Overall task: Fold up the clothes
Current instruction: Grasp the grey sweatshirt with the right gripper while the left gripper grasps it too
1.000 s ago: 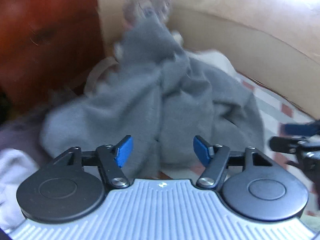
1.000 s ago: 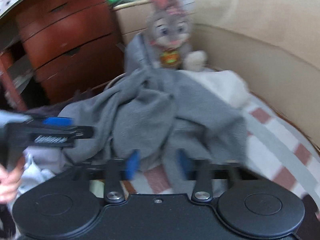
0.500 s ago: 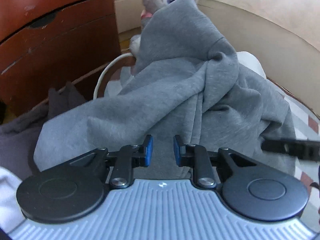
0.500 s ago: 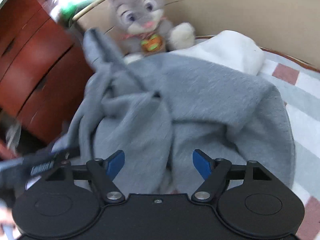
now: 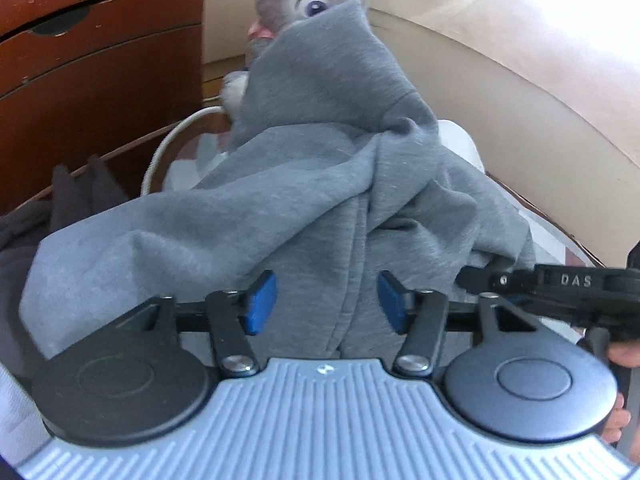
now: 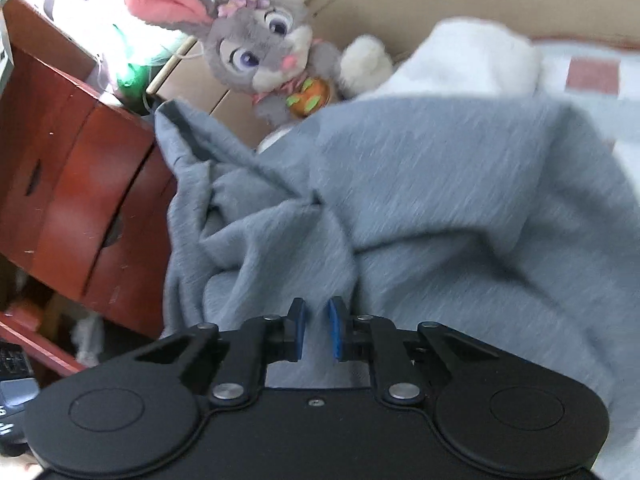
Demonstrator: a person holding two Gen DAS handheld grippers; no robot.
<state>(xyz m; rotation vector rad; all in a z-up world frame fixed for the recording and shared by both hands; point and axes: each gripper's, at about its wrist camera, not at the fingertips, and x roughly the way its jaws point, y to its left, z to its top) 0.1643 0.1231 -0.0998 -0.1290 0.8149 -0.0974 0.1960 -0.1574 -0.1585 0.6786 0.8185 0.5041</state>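
Checked bedding in pale grey, white and red covered the bed, with a reddish wooden dresser at one side and a beige headboard behind. A plush rabbit sat against that headboard and serves as the landmark.

The grey sweatshirt lay in a crumpled heap on the bed directly in front of the rabbit, its highest fold draped up over the rabbit's lower face in the left wrist view. A white garment lay beside the rabbit, partly under the sweatshirt, and a dark garment lay between the heap and the dresser.

The left gripper hovered at the near edge of the heap, on the side away from the rabbit; its jaws were opening, with a vertical seam of cloth between them but no pad pressing on it. The right gripper had its jaws closing to a narrow gap over the sweatshirt; whether any cloth was pinched between them could not be told.

The likely trouble: a grip taken on a bunched fold rather than on a hem or shoulder would lift several layers together and leave the heap tangled. Cloth hung over the rabbit could drag the toy over when pulled. The white garment underneath could also come along.

The sweatshirt looked thick, soft and fleecy, mid-grey, with deep creases, a visible seam, and no flat panel yet laid out.
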